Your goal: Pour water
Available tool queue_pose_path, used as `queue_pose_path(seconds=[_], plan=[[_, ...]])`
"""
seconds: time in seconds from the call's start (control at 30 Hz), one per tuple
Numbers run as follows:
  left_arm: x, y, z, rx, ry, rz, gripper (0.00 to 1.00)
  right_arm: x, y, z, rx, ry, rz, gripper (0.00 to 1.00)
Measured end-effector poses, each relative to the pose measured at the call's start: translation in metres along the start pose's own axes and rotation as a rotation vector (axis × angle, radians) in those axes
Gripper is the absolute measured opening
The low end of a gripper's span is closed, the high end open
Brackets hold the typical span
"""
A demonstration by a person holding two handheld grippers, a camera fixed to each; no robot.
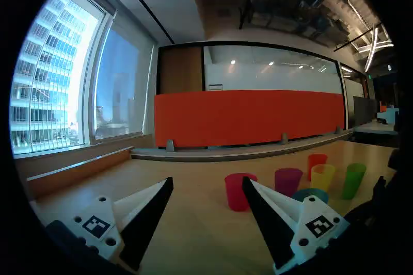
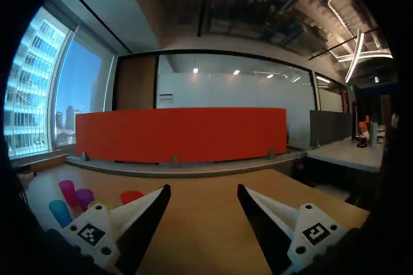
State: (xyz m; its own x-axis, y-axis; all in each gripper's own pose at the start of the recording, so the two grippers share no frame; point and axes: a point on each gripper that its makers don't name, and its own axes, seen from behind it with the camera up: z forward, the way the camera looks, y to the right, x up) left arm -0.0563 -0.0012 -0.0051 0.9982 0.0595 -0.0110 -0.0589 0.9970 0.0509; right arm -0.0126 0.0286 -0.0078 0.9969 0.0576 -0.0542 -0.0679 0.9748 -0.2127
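Our left gripper [image 1: 206,181] spreads its jaws wide, empty, over the pale wooden bench [image 1: 196,233]; our right gripper [image 2: 203,188] does likewise. Upright coloured plastic cups [image 1: 322,177] stand ahead-right of the left jaws, the red plastic cup [image 1: 237,192] nearest; from the right jaws they lie low left. We judge the left hand closer, with open bench between.
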Motion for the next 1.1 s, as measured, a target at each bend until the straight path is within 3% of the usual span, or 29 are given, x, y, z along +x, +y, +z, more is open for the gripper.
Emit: queue_pose_path(seconds=[0.4,1.1], plan=[[-0.006,-0.002,-0.004,0.0,-0.007,-0.032,0.99,0.003,0.005,-0.003,-0.004,0.004,0.012,1.0],[-0.011,0.002,-0.001,-0.011,-0.029,-0.028,0.99,0.004,0.003,-0.011,0.005,0.023,0.027,1.0]])
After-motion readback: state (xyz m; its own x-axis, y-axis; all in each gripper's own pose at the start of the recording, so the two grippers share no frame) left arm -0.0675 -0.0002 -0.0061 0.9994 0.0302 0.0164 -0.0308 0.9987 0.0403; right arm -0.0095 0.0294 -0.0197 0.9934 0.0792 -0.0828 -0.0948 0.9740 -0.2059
